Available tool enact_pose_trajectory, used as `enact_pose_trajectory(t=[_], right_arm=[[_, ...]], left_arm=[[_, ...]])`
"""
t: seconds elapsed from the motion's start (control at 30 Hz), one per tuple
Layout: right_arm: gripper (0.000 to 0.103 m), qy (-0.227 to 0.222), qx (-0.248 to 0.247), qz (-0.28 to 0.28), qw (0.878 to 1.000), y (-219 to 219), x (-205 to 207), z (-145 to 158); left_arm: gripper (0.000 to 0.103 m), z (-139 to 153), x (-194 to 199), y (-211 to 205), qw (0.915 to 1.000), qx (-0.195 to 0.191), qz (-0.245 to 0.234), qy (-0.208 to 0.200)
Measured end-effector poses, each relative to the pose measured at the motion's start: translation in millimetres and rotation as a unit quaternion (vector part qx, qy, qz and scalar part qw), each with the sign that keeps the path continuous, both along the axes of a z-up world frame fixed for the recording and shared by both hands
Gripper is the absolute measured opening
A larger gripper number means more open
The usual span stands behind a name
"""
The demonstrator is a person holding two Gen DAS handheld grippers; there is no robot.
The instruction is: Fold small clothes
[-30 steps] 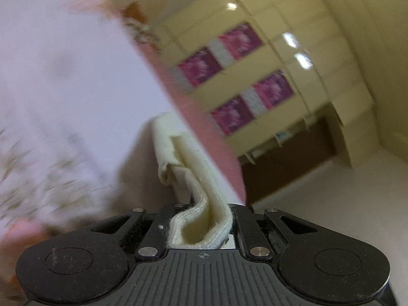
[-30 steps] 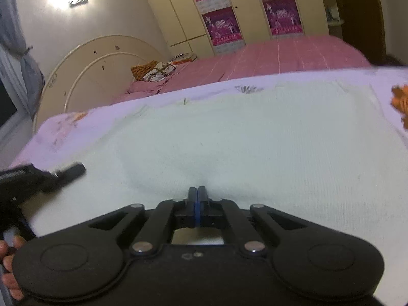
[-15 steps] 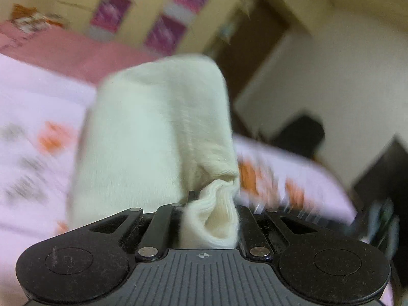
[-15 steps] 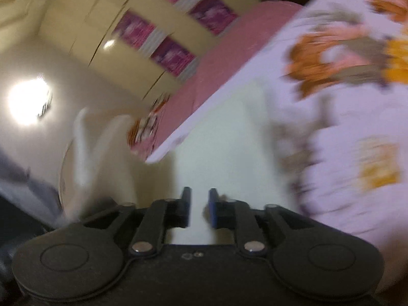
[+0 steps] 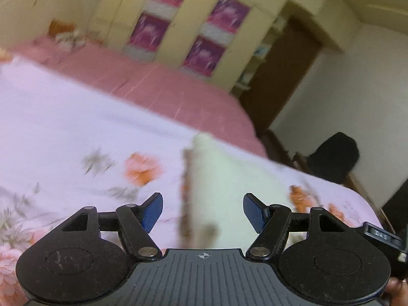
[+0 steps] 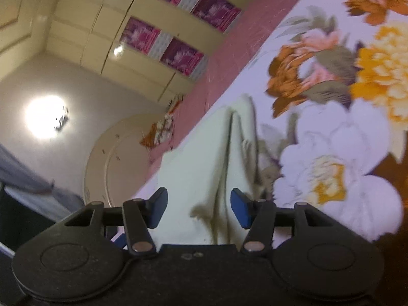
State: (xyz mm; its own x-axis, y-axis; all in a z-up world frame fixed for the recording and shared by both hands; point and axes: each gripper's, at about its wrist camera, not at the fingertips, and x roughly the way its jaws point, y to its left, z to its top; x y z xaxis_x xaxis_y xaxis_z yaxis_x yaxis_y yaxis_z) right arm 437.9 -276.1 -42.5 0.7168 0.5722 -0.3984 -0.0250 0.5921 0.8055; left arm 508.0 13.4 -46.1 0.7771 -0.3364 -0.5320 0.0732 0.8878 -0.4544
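A cream knit garment (image 5: pixel 224 178) lies folded into a narrow strip on the lilac floral sheet (image 5: pixel 63 132). My left gripper (image 5: pixel 202 213) is open, with the near end of the garment between its blue pads, which do not touch it. In the right wrist view the same garment (image 6: pixel 204 168) shows a long fold ridge and lies on the floral sheet (image 6: pixel 331 137). My right gripper (image 6: pixel 199 210) is open just above its near end and holds nothing.
A pink bed (image 5: pixel 158 86) lies beyond the sheet, with cream wardrobes bearing purple panels (image 5: pixel 178 23) behind it. A brown door (image 5: pixel 283 81) and a dark chair (image 5: pixel 334 158) are at the right. A curved headboard (image 6: pixel 114 158) and a bright wall lamp (image 6: pixel 46 117) show in the right view.
My left gripper carried the garment's end over, then opened and let it go. My right gripper went from shut to wide open. The garment, spread flat before, now lies folded.
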Motion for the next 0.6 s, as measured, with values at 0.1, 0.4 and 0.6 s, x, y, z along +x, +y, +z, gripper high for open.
enact_pose_trajectory(t=[0.1, 0.4, 0.6], right_arm=[[0.049, 0.016, -0.047, 0.018, 0.999, 18, 11, 0], [0.017, -0.014, -0.199, 0.057, 0.978, 59, 14, 15], [0.015, -0.068, -0.245, 0.06, 0.965, 56, -2, 39]], left_arm=[[0.069, -17, 7, -1, 0.9996, 0.01, -0.008, 0.025], [0.068, -33, 13, -36, 0.9987, 0.032, -0.028, 0.029], [0.068, -29, 16, -35, 0.9985, 0.025, -0.048, 0.011]])
